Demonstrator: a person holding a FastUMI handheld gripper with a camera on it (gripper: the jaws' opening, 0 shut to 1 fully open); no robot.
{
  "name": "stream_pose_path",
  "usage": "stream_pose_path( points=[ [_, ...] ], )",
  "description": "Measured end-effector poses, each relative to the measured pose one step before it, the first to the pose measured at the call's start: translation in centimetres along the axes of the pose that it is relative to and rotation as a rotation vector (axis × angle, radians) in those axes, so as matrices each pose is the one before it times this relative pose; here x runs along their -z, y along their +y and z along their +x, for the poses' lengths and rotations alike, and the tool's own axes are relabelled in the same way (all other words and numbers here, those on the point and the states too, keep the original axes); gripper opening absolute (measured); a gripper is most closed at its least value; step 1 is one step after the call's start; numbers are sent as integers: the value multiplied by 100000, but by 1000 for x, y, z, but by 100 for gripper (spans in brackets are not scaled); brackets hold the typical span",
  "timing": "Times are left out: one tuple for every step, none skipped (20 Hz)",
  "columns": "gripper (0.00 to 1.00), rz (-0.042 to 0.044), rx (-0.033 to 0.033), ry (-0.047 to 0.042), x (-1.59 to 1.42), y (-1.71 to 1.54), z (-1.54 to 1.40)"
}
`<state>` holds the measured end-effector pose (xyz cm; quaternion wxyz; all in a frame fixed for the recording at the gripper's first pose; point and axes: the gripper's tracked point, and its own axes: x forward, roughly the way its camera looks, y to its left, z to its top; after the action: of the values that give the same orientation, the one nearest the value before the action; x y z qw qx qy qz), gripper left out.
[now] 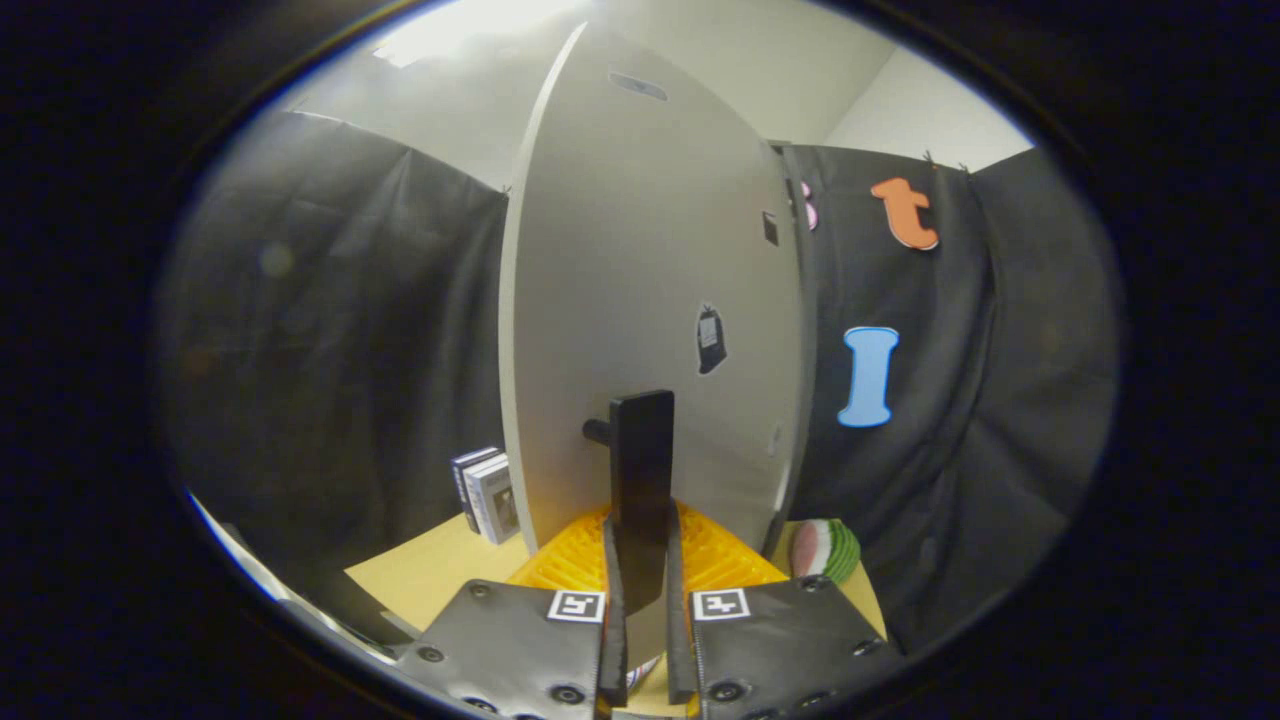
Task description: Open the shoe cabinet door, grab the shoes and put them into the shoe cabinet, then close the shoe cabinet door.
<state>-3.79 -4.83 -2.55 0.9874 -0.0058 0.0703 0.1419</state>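
A tall pale grey cabinet door (650,260) stands right ahead of me. Its free edge is to the left and its hinged side runs along the dark cabinet frame (795,330) on the right; it looks swung partly out. A black vertical bar handle (641,450) sticks out from the door on a short post. My gripper (641,540) is shut on the lower end of this handle, with one finger pressing on each side of the bar.
A tan tabletop (430,580) lies below the door. Two small boxes (486,495) stand upright on it just left of the door's edge. A watermelon-slice toy (826,550) lies to the right of the fingers. Black cloth walls close in on both sides.
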Motion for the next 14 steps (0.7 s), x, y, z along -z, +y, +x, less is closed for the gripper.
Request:
stream_pose_path(
  points=[
    [17,126,1745,37,-29,-514,-124],
    [17,462,1463,103,184,-175,138],
    [17,1070,1222,-48,-46,-361,-64],
    [17,945,907,253,42,-207,-185],
    [17,579,873,302,-55,-250,60],
    [17,-18,1205,53,-7,-460,-65],
    [17,-364,1446,-65,-24,-435,-30],
    [16,-240,1432,-333,-20,-433,-70],
    [16,-246,1274,-175,-46,-393,-51],
    [16,87,986,-148,8,-276,144],
    [16,468,594,-424,-91,-205,81],
    [16,419,312,64,6,-184,78],
    [16,163,139,72,-19,-106,36],
    [16,51,247,39,-30,-237,-75]
  ],
)
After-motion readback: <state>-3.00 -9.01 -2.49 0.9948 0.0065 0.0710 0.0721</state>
